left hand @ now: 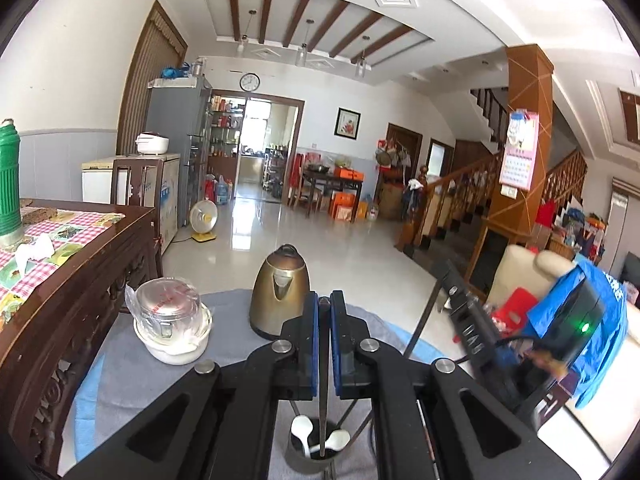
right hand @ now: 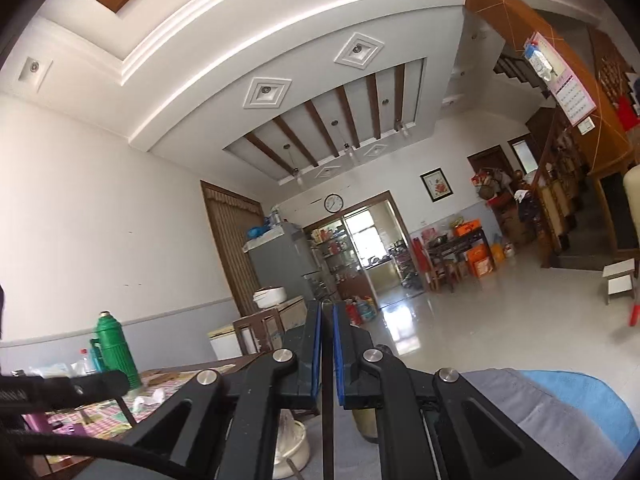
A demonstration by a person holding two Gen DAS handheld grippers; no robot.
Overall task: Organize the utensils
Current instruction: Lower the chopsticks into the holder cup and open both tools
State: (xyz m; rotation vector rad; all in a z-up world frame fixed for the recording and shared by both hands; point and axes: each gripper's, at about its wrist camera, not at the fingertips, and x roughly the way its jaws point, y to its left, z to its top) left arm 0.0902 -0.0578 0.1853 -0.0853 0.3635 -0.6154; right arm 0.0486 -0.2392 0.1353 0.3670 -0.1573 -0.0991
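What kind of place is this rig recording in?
Most likely a lived-in family home, in an open dining and living area. A wooden staircase climbs on the right, a fridge with a rice cooker stands by the wall, and a kettle sits near the dining table.

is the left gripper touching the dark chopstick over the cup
Touching. In the left wrist view the left gripper has its blue pads closed on the dark chopstick, which runs down between them into the metal cup holding white spoons.
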